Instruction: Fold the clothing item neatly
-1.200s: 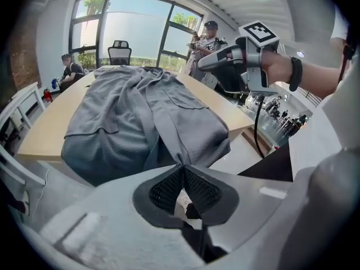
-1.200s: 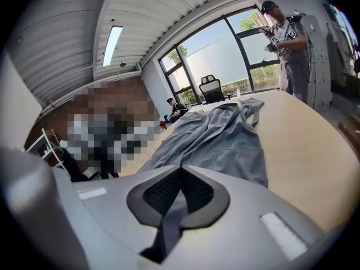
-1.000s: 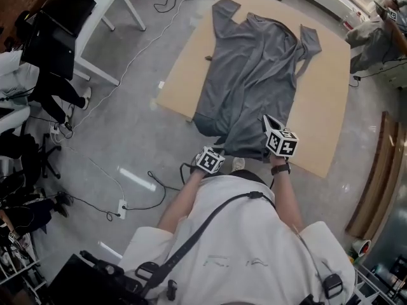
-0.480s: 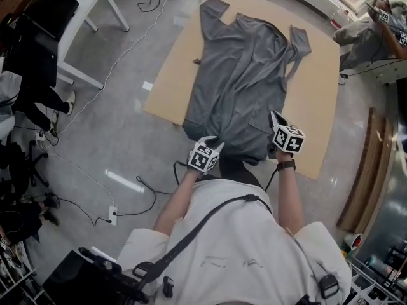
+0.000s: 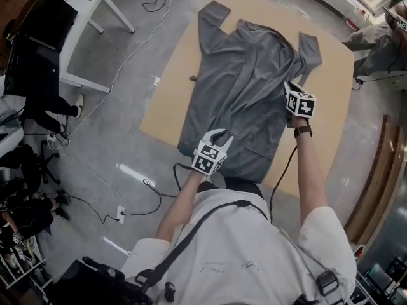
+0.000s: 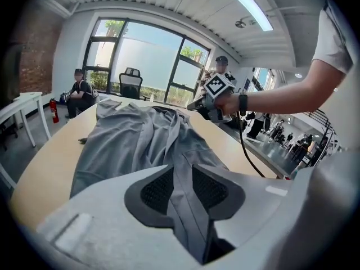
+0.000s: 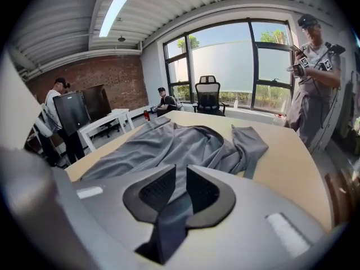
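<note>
**Q:** What is the subject, and where does it lie?

**A:** A grey long-sleeved shirt, spread lengthwise on a tan tabletop. In the head view its collar lies toward the top of the frame and its hem toward the bottom centre. One sleeve lies flat, reaching to the upper left. The other sleeve, at upper right, is doubled back on itself. Long ridges of loose cloth run down the body from collar to hem, and the body itself is not yet folded.

**Q:** How do the jaws stand?

**A:** The left gripper hangs over the hem at lower centre. Its jaws have just been opening and stand released, with only the shirt beyond showing through the gap. The right gripper is over the shirt's right edge, just below the doubled sleeve. Its jaws have also just been opening. They are parted more narrowly and clamp nothing, and shadowed cloth shows through the slot.

**Q:** What is hidden or hard to read?

**A:** The person's torso covers the tabletop's near edge at the bottom of the frame, so it cannot be told whether the hem overhangs it. A small dark object on the tabletop left of the shirt is too small to identify. The right gripper conceals the cloth directly beneath it.
</note>
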`<state>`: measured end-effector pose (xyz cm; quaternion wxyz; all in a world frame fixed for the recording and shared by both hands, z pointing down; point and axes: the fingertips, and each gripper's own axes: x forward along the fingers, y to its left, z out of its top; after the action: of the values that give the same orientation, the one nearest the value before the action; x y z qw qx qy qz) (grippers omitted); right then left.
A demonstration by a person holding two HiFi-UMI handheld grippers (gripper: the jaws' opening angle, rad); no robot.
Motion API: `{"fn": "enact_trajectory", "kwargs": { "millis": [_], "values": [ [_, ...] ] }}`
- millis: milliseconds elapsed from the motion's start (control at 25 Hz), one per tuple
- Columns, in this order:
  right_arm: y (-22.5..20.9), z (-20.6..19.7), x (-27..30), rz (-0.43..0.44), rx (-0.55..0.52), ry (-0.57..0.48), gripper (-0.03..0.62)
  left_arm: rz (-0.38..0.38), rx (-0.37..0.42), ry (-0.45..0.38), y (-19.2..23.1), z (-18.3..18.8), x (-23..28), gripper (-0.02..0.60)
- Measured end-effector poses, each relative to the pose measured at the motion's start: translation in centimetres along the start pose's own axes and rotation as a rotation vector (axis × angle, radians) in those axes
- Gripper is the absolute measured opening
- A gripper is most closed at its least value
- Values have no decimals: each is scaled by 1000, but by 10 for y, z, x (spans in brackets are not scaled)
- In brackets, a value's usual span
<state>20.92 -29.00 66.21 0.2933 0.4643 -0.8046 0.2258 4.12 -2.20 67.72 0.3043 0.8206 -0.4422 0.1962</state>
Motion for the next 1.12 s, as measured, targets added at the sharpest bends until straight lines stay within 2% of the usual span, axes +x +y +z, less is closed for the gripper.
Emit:
{"fn": "enact_trajectory", "kwargs": {
  "millis": [120, 280, 440, 560, 800, 1040, 1080, 1120],
  "values": [
    [-37, 11, 41, -59, 53, 37, 80, 19, -4, 22, 9, 15, 20, 104],
    [-73, 0, 84, -113, 128, 107, 113, 45, 9, 57, 18, 19, 44, 7],
    [-87, -17, 107, -113, 137, 189, 110, 22, -2, 91, 16, 19, 61, 0],
    [-81, -11, 115, -92, 92, 204, 12, 22, -14, 106, 19, 20, 69, 0],
    [-44, 55, 129, 49, 140, 55, 12, 36, -36, 128, 23, 15, 80, 0],
    [12, 118, 180, 166, 161, 14, 15, 68, -53, 141, 31, 9, 70, 0],
    [19, 123, 190, 173, 166, 12, 39, 75, -52, 144, 32, 8, 67, 0],
    [25, 125, 197, 176, 174, 16, 104, 80, -53, 145, 32, 6, 64, 0]
  ]
}}
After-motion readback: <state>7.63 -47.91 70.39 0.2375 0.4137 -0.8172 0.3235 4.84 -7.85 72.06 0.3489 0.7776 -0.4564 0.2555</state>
